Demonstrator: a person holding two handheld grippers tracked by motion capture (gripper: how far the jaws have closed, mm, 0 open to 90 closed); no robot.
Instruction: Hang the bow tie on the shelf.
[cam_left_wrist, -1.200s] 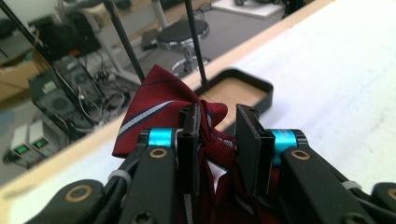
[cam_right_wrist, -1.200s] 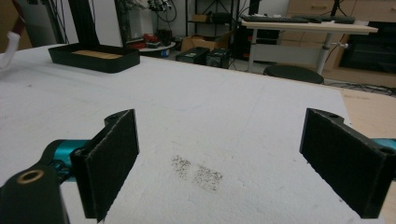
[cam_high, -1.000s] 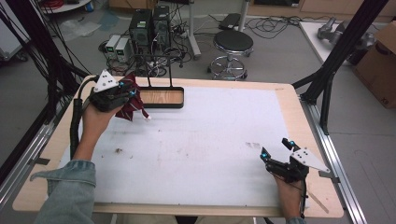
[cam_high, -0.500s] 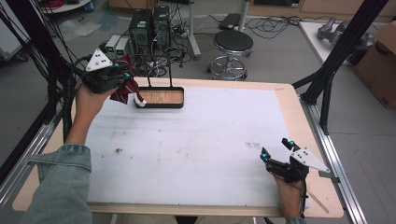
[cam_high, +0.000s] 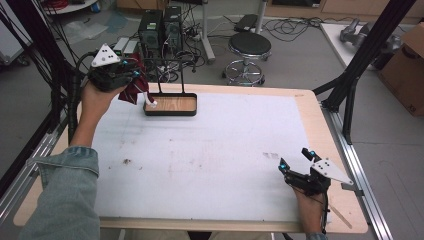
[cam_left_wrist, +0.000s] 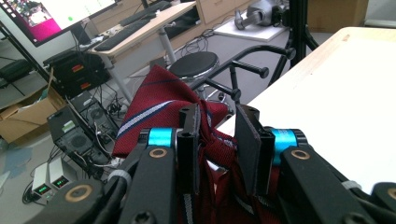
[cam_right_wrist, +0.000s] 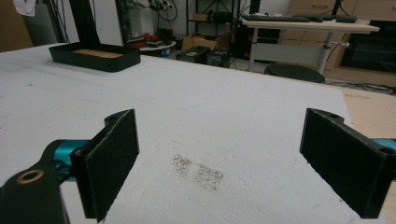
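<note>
**Lifting a red tie beside the stand**

Gripping a dark red striped tie, the left gripper hangs in the air just left of the black stand, whose wooden-floored tray sits at the far edge of the white mat. The jaws are pinched on the bunched cloth: in the left gripper view the two black pads stand close together with red fabric squeezed between them and a fold with a pale blue and white stripe spilling out above. In the high view the tie droops below the gripper, its lower end hanging next to the stand's left tray corner.

Compared with a second ago, the left hand has risen and drawn away from the stand's tray toward the far left table corner; the tie, which then lay closer to the mat beside the tray, now dangles higher. The sleeve of the left arm has followed it farther up the frame.

The right gripper rests well away from the stand, at the near right of the mat, in the same spot as before. Its jaws are spread wide with nothing between them, just a grey smudge on the mat.
</note>
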